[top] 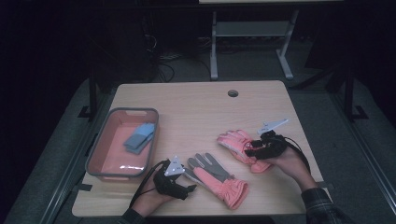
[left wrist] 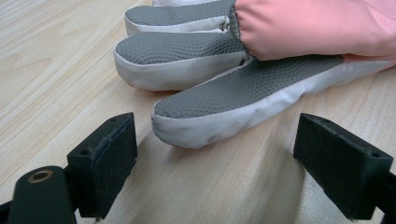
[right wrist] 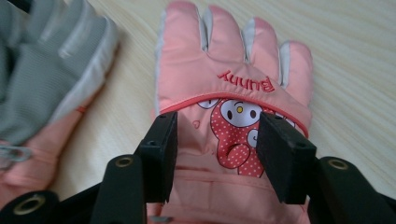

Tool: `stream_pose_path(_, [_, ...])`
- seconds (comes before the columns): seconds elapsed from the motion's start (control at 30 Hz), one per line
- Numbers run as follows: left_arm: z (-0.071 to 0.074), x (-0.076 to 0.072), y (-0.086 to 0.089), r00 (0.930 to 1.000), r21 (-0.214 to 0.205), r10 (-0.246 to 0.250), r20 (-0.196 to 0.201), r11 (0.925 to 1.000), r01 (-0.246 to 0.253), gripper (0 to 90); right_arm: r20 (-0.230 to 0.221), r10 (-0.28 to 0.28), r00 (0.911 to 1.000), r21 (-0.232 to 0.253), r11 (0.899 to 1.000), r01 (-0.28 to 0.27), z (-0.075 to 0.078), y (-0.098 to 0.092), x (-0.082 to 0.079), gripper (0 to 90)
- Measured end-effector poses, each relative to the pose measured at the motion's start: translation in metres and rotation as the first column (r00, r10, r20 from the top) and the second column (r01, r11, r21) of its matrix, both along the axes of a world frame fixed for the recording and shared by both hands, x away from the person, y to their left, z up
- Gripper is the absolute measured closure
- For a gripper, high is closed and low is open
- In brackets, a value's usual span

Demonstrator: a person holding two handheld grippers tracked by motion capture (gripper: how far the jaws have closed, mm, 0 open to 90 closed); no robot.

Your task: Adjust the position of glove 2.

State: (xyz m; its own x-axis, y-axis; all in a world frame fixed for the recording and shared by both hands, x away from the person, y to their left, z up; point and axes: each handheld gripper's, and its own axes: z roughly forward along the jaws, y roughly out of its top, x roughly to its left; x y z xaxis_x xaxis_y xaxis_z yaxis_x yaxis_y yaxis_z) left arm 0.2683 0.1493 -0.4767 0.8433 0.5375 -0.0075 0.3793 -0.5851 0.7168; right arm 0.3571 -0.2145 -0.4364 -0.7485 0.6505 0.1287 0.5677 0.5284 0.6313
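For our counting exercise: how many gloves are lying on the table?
2. One glove lies palm up near the front edge, beside the left gripper. The other glove lies picture side up to the right, under the right gripper.

Table [top: 196, 100]: light wood-grain top, rounded corners, round cable hole [top: 233, 93] near the far edge. Floor [top: 355, 154]: grey carpet, dim. Second table's white metal frame [top: 214, 46] stands beyond, across the floor. Dark cables [top: 163, 70] trail on the carpet near it. Room beyond: unlit, nearly black; light falls chiefly on the tabletop.
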Motion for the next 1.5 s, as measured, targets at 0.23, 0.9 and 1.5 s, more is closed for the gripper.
stream_pose_path(0.23, [0.0,0.0,0.0,1.0,0.0,0.0,0.0,1.0,0.0,12.8,-0.036,0.02,0.9991,-0.055,0.998,-0.022,-0.012,0.008,0.008,62.7])
stream_pose_path(0.9, [0.0,0.001,0.0,1.0,0.007,-0.003,0.004,1.0,0.003,12.8,-0.016,0.0,0.9999,0.033,0.999,0.001,0.007,-0.007,0.005,88.0])
stream_pose_path(1.5, [0.0,0.001,0.0,1.0,0.005,-0.002,0.008,1.0,0.002,12.8,0.014,0.037,0.9992,0.133,0.99,-0.039,0.057,0.012,-0.024,87.9])
